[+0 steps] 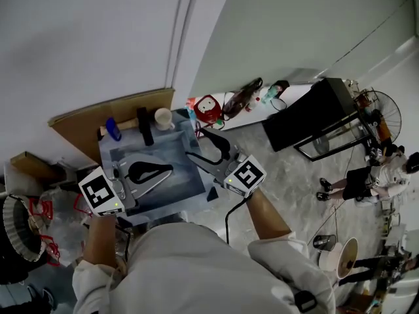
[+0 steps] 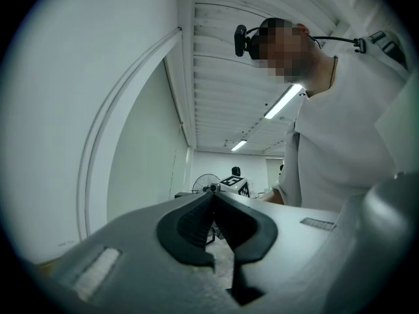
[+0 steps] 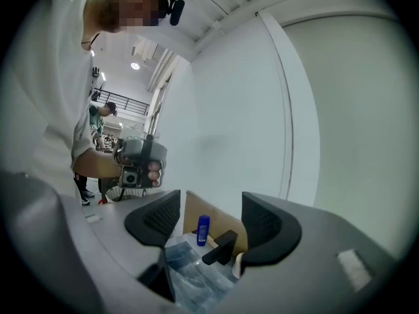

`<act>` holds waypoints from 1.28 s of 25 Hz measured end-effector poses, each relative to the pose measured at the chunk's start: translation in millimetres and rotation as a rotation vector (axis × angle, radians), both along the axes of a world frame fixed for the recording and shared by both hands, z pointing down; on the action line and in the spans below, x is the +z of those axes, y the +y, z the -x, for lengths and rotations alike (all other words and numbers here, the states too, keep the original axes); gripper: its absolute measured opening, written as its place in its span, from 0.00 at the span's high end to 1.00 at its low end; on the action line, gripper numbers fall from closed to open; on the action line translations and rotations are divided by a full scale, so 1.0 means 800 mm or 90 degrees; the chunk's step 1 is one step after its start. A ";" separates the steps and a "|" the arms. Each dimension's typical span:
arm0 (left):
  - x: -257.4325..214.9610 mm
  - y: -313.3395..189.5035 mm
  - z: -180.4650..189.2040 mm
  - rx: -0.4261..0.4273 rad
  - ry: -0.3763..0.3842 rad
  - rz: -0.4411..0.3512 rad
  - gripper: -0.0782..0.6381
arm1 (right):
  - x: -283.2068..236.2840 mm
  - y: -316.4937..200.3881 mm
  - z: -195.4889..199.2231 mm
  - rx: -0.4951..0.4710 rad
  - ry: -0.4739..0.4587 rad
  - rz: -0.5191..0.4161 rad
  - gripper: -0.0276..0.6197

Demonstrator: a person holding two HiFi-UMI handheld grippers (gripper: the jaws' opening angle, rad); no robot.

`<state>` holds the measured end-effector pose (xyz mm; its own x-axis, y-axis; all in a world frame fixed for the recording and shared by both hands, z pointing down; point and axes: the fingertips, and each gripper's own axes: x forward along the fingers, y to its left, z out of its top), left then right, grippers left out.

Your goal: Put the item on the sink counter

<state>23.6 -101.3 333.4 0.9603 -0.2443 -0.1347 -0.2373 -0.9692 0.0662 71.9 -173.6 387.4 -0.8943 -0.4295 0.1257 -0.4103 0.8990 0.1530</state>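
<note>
Grey-jawed, the left gripper (image 1: 169, 169) is held closed tight on nothing and the right gripper (image 1: 200, 144) spread wide and empty above the marbled sink counter (image 1: 186, 182), at whose back edge a blue bottle (image 1: 113, 129) and white cup (image 1: 163, 118) are stood flanking a black faucet (image 1: 145, 125).

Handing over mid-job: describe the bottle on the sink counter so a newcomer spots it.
Find the sink counter by the cardboard. At its back edge, left of the black faucet and pale cup, stands the bottle: small, upright, the only blue thing there.
</note>
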 end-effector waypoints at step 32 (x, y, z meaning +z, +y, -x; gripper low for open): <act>-0.005 -0.002 0.002 -0.022 -0.003 -0.005 0.88 | -0.034 0.029 0.000 -0.003 -0.030 -0.025 0.95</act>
